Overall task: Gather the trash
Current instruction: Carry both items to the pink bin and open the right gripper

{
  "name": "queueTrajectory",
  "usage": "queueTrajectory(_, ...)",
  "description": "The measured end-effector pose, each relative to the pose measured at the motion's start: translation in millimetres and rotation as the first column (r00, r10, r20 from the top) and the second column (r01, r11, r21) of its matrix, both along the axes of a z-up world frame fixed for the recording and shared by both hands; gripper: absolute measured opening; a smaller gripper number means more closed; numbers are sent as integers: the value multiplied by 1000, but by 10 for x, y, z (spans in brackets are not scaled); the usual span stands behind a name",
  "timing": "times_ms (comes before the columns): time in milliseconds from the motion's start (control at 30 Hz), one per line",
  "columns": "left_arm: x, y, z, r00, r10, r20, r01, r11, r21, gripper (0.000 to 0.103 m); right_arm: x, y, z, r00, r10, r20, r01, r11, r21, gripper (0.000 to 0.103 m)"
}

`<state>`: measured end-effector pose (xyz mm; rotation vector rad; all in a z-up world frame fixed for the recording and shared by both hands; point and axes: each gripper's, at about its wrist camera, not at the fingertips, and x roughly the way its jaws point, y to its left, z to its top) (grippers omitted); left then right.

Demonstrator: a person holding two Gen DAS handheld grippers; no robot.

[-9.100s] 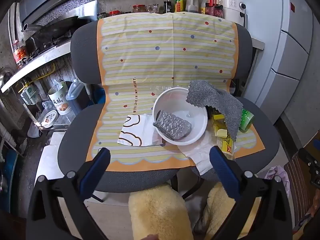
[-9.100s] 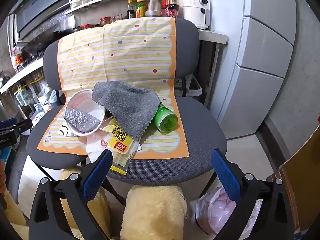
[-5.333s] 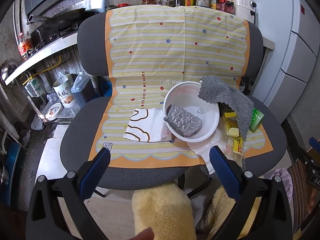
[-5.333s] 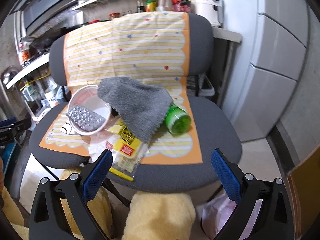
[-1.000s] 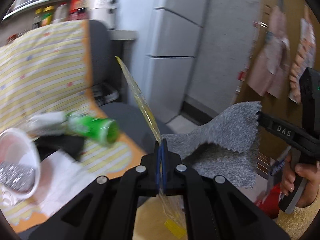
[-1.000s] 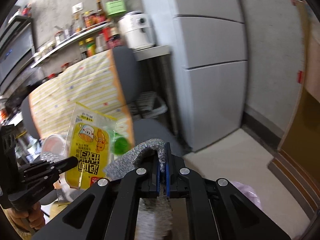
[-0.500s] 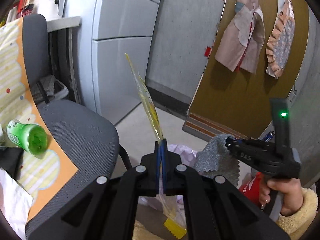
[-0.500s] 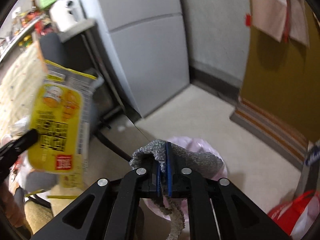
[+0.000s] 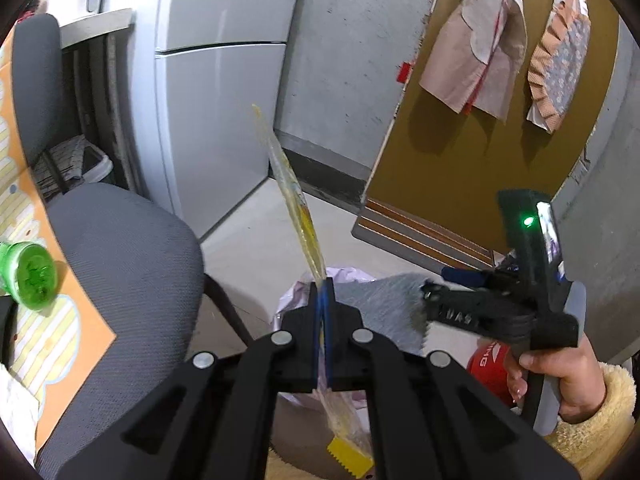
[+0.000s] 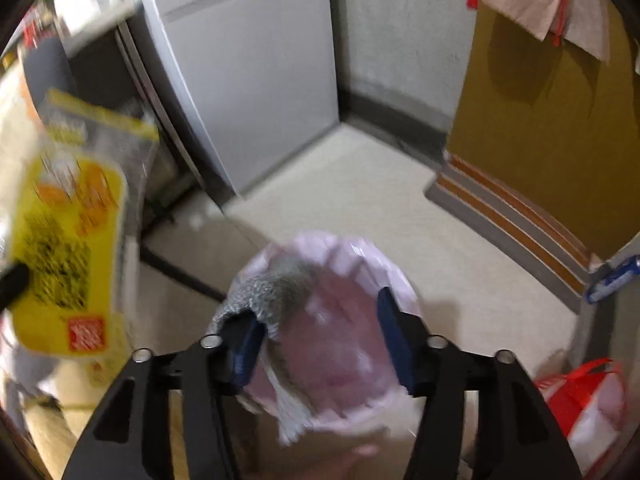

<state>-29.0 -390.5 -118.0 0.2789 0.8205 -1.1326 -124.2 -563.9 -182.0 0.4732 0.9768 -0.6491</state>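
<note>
Right wrist view: right gripper (image 10: 320,340), jaws spread wide, nothing pinched. Grey cloth (image 10: 272,296) hangs off the left finger's blue pad (image 10: 248,344) and drapes into the mouth of the pink trash bag (image 10: 394,276) directly below; the picture is blurred, so whether the cloth is snagged on the pad or already falling free is hard to say.

Left wrist view: left gripper (image 9: 323,292), jaws closed on a yellow snack wrapper (image 9: 294,200), seen edge-on, standing up and tilted away, its tail hanging beneath the fingers. Held just above the near rim of the bag. Right gripper (image 9: 436,300) beside it, in a hand (image 9: 568,376) with a fleecy sleeve.

Further out: grey chair (image 9: 120,264) with striped mat (image 9: 52,320); green bottle (image 9: 28,276) lying on the mat, uncollected.

Handling note: shake the cloth clear of the pad if it clings; bring the wrapper over the middle of the bag opening before letting go, since a light, flat packet may drift past the rim.
</note>
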Motion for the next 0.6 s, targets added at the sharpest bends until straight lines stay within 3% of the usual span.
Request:
queueTrajectory(200,-65,-122,-19,1000,-23,2,23,1000,5,0,-145,-2,-15,1000,2,13,-3,996,86,59)
queueTrajectory(300,-97,-170,-30,1000,-30,0,30,1000,6,0,-207,-8,-1,998,-4,55,-6,986,167,70)
queueTrajectory(367,-98,-173,-28,1000,-28,1,28,1000,5,0,-203,25,22,997,2,82,-18,981,195,71)
queueTrajectory(600,-38,-117,-79,1000,-16,-8,16,1000,19,0,-217,-54,181,986,-80,149,58,987,147,71)
